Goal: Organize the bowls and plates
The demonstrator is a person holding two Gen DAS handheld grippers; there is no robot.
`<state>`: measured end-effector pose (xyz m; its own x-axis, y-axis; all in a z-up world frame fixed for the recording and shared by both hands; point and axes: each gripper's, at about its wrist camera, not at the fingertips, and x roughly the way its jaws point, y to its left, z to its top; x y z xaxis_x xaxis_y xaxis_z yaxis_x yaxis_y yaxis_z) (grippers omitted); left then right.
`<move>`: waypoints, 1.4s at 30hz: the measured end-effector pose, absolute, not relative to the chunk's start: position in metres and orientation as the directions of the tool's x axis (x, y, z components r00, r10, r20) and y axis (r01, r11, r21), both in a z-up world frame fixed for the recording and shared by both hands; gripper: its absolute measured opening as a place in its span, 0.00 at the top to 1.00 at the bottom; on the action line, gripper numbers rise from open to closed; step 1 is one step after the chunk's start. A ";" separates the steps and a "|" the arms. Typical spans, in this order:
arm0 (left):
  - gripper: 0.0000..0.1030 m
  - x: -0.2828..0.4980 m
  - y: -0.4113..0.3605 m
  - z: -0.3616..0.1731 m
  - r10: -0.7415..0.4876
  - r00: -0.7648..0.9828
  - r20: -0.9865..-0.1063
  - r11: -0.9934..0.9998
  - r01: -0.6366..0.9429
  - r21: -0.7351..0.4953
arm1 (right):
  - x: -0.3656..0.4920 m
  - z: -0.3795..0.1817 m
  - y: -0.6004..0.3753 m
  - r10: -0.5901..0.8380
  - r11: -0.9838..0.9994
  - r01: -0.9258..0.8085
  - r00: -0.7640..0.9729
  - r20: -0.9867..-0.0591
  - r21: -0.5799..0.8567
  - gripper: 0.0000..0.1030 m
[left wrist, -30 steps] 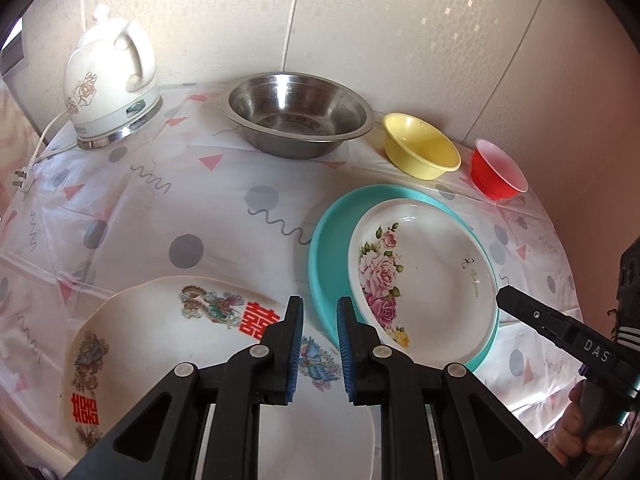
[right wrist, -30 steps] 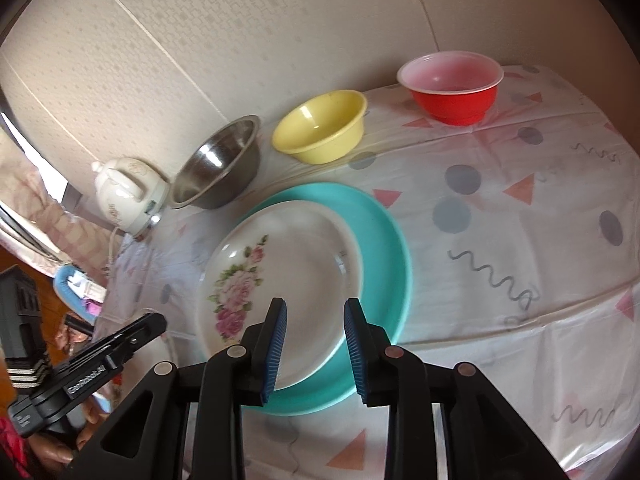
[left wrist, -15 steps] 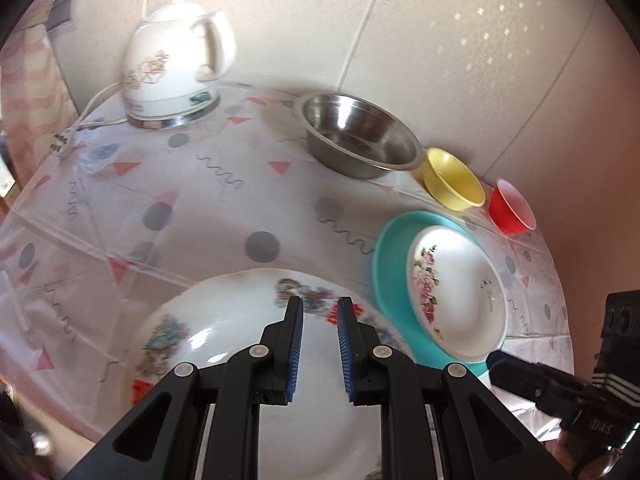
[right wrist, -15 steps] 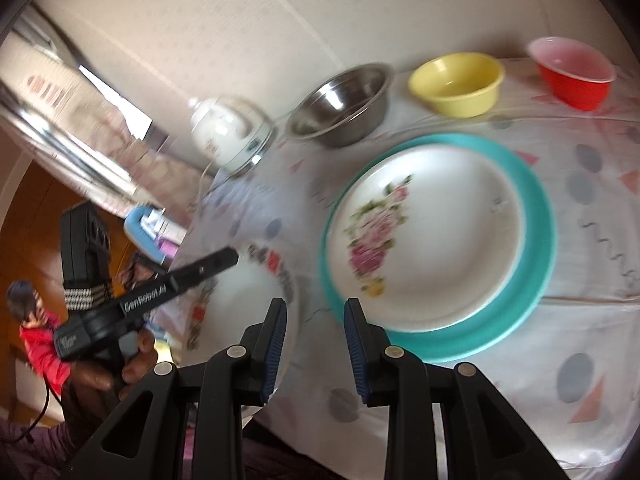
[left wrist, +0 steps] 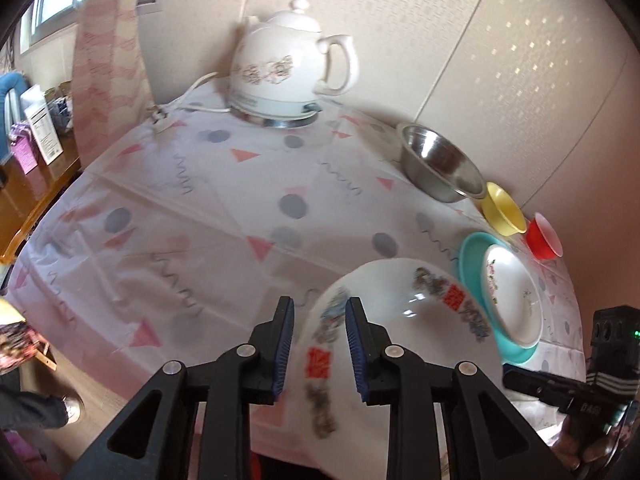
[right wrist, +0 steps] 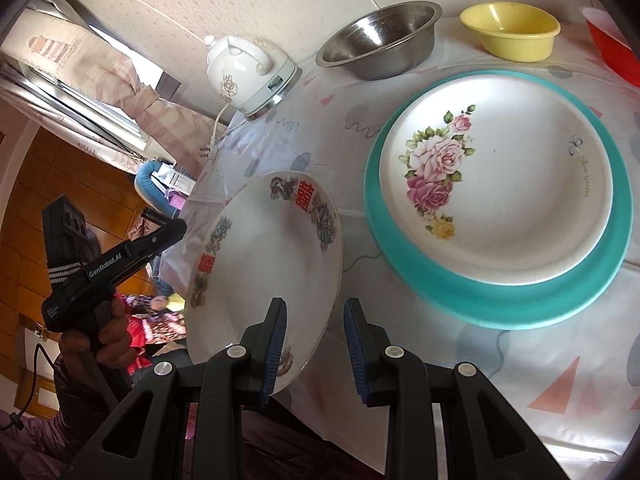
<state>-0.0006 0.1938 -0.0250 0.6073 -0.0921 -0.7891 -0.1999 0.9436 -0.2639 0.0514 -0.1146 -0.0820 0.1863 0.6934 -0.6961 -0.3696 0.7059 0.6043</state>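
Note:
A large white plate with red characters is tilted up off the table; it also shows in the right wrist view. Both grippers straddle its rim. My left gripper has its jaws either side of the plate's left edge, still apart. My right gripper has its jaws either side of the plate's near edge, also apart. A rose plate lies in a teal plate. A steel bowl, yellow bowl and red bowl stand along the wall.
A white electric kettle with cord and plug stands at the back left of the patterned tablecloth. The wall runs behind the bowls. A wooden side table with boxes lies left of the table edge.
The large plate has been tipped up from lying flat on the table. Both grippers swung left and now straddle its rim. The bowls and stacked plates have not moved.

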 end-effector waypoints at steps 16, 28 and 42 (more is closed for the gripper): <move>0.73 -0.011 0.181 -0.062 -0.192 0.556 -0.809 0.948 -0.110 -0.300 | 0.051 -0.098 -0.092 0.684 0.704 -0.395 0.153 -0.713 0.591 0.69; 0.73 -0.005 0.178 -0.063 -0.176 0.569 -0.803 0.957 -0.093 -0.275 | 0.058 -0.093 -0.077 0.649 0.727 -0.429 0.172 -0.741 0.536 0.72; 0.72 0.019 0.179 -0.070 -0.172 0.570 -0.803 0.963 -0.077 -0.260 | 0.063 -0.103 -0.077 0.657 0.723 -0.405 0.151 -0.738 0.560 0.72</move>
